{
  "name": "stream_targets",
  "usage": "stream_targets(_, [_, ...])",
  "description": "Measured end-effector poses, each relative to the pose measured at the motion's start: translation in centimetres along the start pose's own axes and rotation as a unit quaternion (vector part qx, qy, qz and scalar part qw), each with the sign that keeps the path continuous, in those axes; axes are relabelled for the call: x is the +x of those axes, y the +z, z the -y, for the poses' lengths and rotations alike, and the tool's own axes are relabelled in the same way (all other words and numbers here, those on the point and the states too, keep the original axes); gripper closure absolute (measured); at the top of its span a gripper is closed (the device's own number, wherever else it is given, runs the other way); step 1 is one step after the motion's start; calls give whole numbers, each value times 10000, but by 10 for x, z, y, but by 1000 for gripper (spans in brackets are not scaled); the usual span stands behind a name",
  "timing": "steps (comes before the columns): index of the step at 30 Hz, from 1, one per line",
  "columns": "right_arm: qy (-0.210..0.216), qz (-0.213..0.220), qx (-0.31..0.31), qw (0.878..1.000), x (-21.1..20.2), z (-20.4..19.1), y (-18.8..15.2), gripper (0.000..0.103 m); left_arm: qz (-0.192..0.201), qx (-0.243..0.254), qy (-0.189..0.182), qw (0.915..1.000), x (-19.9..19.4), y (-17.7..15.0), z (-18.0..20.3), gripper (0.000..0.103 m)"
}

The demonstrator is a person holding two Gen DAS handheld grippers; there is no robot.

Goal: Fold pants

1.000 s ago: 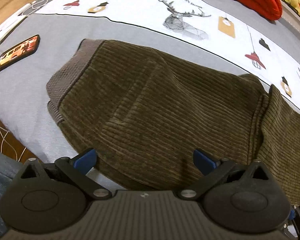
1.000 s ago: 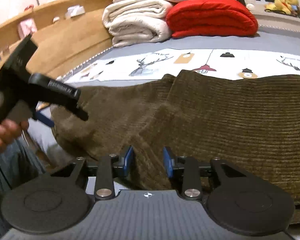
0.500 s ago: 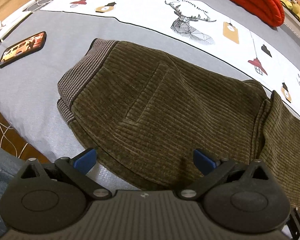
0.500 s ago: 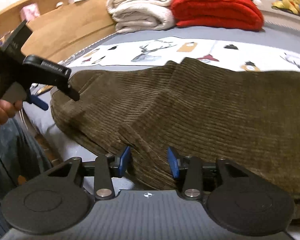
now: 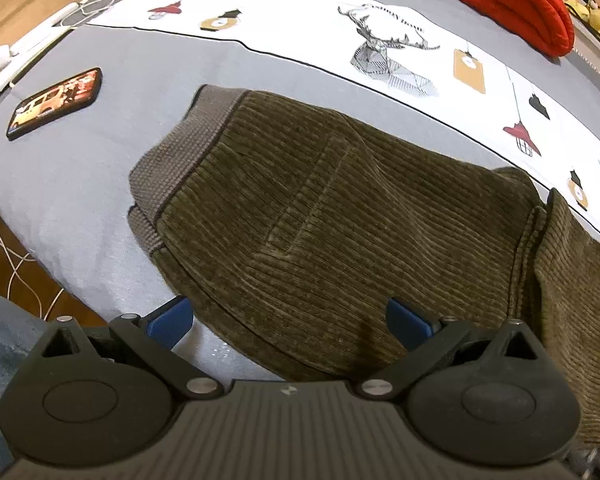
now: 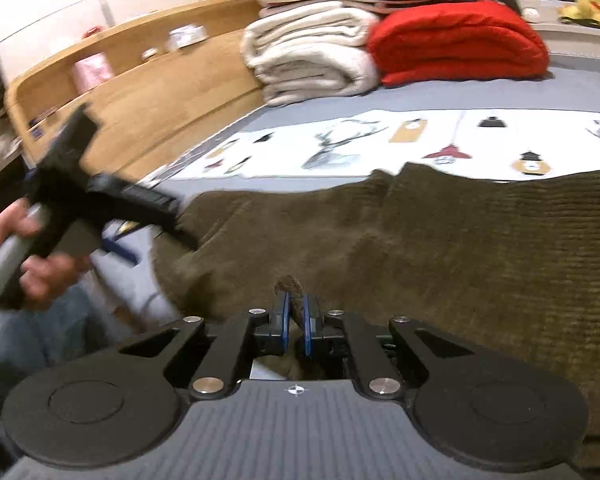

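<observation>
The olive-brown corduroy pants lie spread across the grey bed cover, near its front edge. Their long axis runs crosswise to both wrist views: the grey ribbed waistband sits at the left end and the legs trail off past the right side of the frame.

The right gripper sits at the near edge of the pants, and its 2 blue fingers have just closed on a small raised tuft of the corduroy. The cloth stands up between them, pinched tight, so this hand has its hold on the edge nearest the person.

The left gripper hangs tilted steeply down over the waistband end, with its 2 blue fingers spread wide. The near hem of the pants lies between them and just ahead, but they press on nothing. In the right wrist view this gripper appears blurred in the person's hand, above the left end of the pants.

The next move seems to turn on this: the cloth edge lies straight ahead of and below the left fingers, so that hand probably needs only to drop and close to match the right one. With both near-edge points held, the fold would likely carry the near side away, across the long axis, toward the white printed panel. A black phone lies well to the left of the pants.
</observation>
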State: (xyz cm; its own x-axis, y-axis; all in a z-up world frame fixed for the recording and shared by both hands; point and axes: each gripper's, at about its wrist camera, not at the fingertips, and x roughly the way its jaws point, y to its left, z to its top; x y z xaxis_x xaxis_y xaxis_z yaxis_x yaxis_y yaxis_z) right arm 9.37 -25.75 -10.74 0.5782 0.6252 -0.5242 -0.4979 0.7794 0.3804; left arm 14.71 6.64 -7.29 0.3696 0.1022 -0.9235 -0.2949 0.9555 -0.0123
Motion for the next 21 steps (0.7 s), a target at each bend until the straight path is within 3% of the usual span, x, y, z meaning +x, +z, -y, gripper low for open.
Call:
stream_targets(1, [80,-109,-116,9998,2,-4,-4,103,-15,28,8,10000,2,-1,2,0])
stream_targets(4, [-423,-653,-431,9960,24,-8,-15,103,-70,107,6,9999,6,-3,9,0])
stream_targets(6, [-357,-606,-233,9972,23,-5,-12,101,-70,138,-28,9999,5,-4,11,0])
stream_targets(10, [-268,-252,-226,9991,6,-4,-7,58,-48,133,35,9999,5,-1,9,0])
stream_targets(15, [-353,-38,-369,9987,0,-3,-2,54,-50,-14,31,10000,5,3,1,0])
stream_targets(20, [-633,-655,-629,9939,36,5,3,56,-125,-30,-47,9999,6,2,0,0])
stream_targets(21, [-615,-681,-590,9940,40,6,3,64,-117,-28,-51,9999,5,1,0,0])
